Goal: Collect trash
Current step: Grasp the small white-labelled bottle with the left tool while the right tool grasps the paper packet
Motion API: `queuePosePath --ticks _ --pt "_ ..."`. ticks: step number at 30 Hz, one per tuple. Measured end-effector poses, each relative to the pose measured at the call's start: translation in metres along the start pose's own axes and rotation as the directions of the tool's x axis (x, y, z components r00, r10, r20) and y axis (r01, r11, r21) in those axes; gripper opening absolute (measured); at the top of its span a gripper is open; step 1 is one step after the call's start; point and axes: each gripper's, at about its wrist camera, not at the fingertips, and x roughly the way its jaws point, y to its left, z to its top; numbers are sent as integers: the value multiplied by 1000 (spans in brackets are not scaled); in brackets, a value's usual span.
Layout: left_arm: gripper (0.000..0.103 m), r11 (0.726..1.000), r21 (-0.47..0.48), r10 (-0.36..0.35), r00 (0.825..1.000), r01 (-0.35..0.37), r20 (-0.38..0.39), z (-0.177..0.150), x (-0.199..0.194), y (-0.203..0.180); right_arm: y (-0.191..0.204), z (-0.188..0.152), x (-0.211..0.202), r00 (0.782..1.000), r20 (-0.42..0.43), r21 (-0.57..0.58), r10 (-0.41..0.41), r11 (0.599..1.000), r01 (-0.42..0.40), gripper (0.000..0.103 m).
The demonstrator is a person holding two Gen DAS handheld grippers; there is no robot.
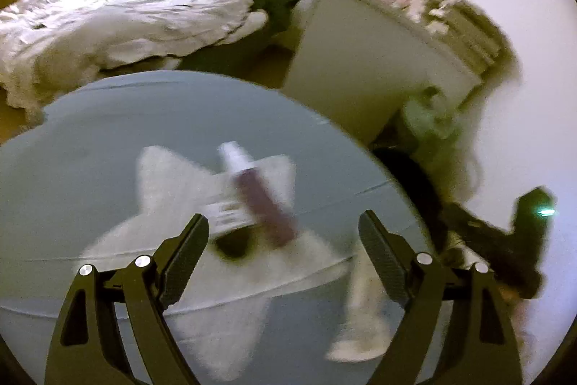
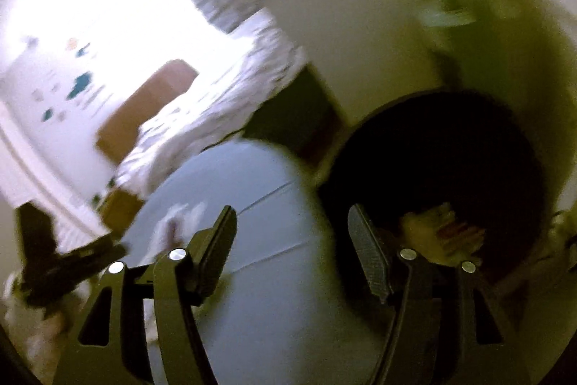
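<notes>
With my left gripper (image 1: pixel 283 233) and right gripper (image 2: pixel 292 240) both spread and empty, I could knock the bottle (image 1: pixel 259 193) off the tabletop (image 1: pixel 108 132)

walls: white | bed (image 1: pixel 119 13): rumpled | cabinet (image 1: pixel 364 60): white

The left gripper (image 1: pixel 285 233) hangs with jaws wide apart over a round grey tabletop (image 1: pixel 90 132). Below it lie white tissues (image 1: pixel 173 175), with a blurred white-capped, dark red tube (image 1: pixel 259 193) on them. Another crumpled tissue (image 1: pixel 360 313) lies near the right edge.
</notes>
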Motion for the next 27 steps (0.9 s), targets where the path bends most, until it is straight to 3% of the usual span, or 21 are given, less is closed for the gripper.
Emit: queuePosePath --ticks 3,8,16,19,24,26,27 --pt "84 998 48 45 999 -44 -19 -5 5 12 40 -18 6 996 -82 -45 23 999 -27 79" --pt "84 991 99 93 995 -88 -45 -9 19 28 98 -50 32 969 -237 -162 -65 986 26 79" --pt "78 976 187 132 988 -115 -81 -7 48 26 129 -67 66 933 -280 -299 -225 944 138 79" --pt "78 967 217 150 986 -130 -74 -4 53 22 129 -67 70 930 -262 -335 -257 928 163 71" --pt "59 937 281 226 974 -209 -29 -7 55 15 124 -65 70 937 -262 -324 -229 936 139 60" --pt "41 941 264 223 974 -210 -20 -8 51 20 119 -62 68 943 -266 -302 -202 946 117 56" --pt "41 947 245 218 976 -207 -18 -8 48 25 117 -61 66 946 -268 -288 -182 952 101 54"
